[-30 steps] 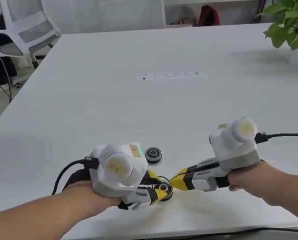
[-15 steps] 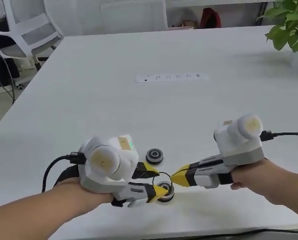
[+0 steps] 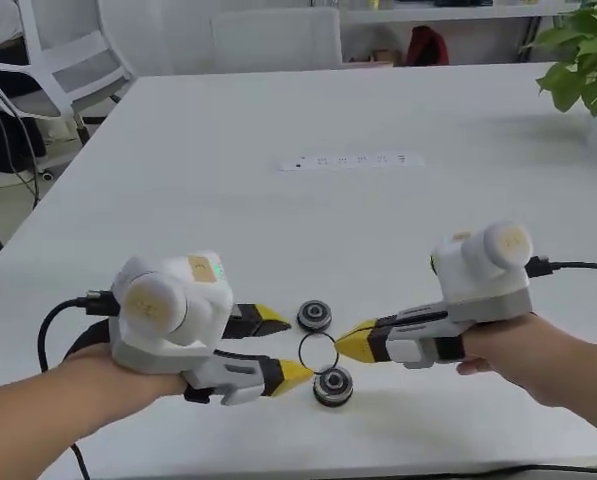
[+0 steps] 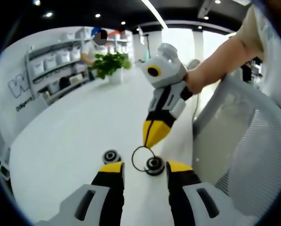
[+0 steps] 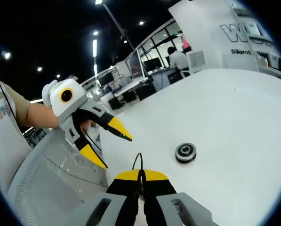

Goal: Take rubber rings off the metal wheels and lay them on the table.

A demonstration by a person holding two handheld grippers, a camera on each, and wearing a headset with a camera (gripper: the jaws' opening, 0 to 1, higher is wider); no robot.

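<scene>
My right gripper (image 3: 344, 343) is shut on a thin black rubber ring (image 3: 302, 352), which hangs free just above the white table (image 3: 278, 230). In the right gripper view the ring (image 5: 140, 157) sticks up from my shut jaws. Two metal wheels lie flat: one (image 3: 314, 316) beyond the ring, one (image 3: 332, 385) nearer the front edge. My left gripper (image 3: 291, 346) stands open to the left of the ring, holding nothing. In the left gripper view the ring (image 4: 132, 159) dangles from the right gripper (image 4: 153, 135), over a wheel (image 4: 154, 165).
A white power strip (image 3: 350, 159) lies mid-table. A white chair (image 3: 73, 50) stands at the far left and a green plant (image 3: 578, 55) at the far right corner. The right gripper's cable (image 3: 578, 267) trails off right. The table's front edge (image 3: 398, 462) is close.
My left gripper has let go of the near wheel, opened and drawn back to the left. The ring is off that wheel, held by my right gripper. The head camera has tilted slightly.
</scene>
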